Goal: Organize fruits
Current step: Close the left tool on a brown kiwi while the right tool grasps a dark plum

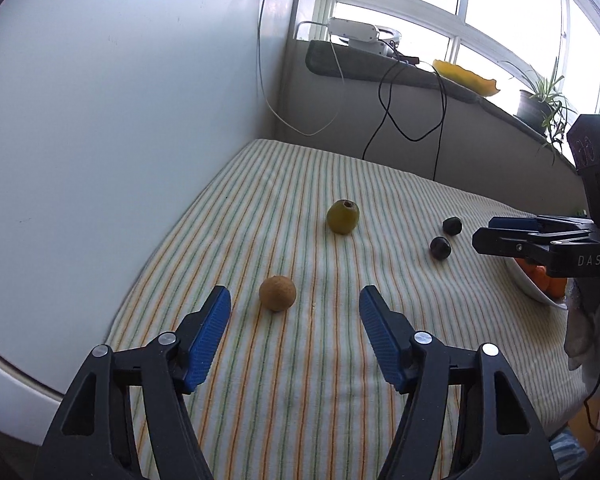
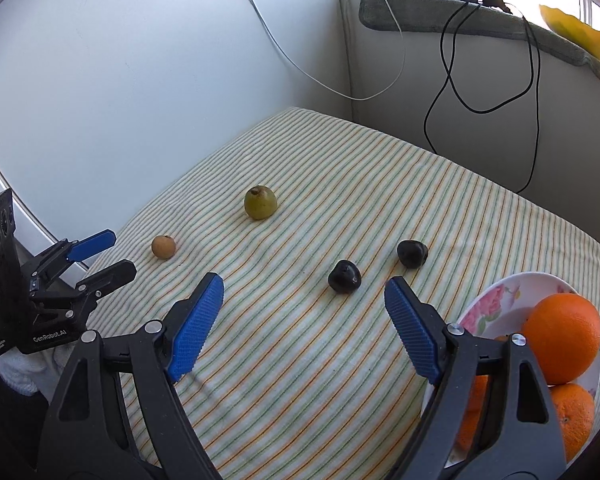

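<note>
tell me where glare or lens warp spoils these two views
Left wrist view: the window is blown out white, the wall bows from fisheye warp. Right wrist view: evenly lit, the dark fruits sharp on the striped cloth, corners vignetted black.

From the left wrist we look down at a slant along our own blue-padded fingers [image 1: 214, 340] onto the striped cloth [image 1: 300, 380], facing the wall corner and the window sill [image 1: 380, 64], with the brown fruit [image 1: 277, 293] close ahead. From the right wrist we look the same way from further right, near the bowl [image 2: 496, 300]. Both views share the cloth, the green fruit [image 2: 260, 203], two dark fruits [image 2: 344, 276] and the sill, and each catches the other gripper at its edge.
</note>
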Demonstrator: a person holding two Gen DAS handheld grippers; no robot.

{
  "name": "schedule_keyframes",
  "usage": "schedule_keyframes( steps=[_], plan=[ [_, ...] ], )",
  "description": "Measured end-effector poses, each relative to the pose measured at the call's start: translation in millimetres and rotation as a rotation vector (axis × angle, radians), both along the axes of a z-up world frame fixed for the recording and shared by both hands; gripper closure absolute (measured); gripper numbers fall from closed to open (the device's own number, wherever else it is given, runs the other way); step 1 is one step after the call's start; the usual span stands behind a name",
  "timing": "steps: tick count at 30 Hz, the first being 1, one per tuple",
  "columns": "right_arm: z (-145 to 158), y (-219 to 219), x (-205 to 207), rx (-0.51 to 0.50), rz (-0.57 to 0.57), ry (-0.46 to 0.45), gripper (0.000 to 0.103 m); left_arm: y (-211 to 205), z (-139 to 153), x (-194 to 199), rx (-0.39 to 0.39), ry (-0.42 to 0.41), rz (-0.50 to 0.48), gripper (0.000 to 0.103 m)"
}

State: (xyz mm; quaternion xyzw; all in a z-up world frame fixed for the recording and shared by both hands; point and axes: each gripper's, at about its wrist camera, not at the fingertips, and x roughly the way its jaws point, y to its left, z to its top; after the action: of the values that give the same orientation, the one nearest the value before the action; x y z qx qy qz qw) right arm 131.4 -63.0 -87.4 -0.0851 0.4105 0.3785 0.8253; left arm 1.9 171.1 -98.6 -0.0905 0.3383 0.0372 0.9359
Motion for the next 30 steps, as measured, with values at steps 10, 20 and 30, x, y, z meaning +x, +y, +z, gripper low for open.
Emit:
schedule_keyframes(
  steps=[10, 20, 30],
  plan=[
    [-20.6, 14.9, 14.5, -0.061, -0.033, 0.039, 0.044, 4.1, -7.2, 11.9, -0.021, 0.019, -0.024, 0.052],
    [-38.3, 27.7, 32.3, -0.097, -0.057, 0.073, 0.05, 5.8, -17.1, 22.0, -0.031, 0.053, -0.036, 0.059],
    [-49.6, 32.0, 38.0, -0.128, -0.055, 0.08, 0.058, 7.6, -23.5, 30.1, -0.023, 0.086, -0.034, 0.063]
  ],
)
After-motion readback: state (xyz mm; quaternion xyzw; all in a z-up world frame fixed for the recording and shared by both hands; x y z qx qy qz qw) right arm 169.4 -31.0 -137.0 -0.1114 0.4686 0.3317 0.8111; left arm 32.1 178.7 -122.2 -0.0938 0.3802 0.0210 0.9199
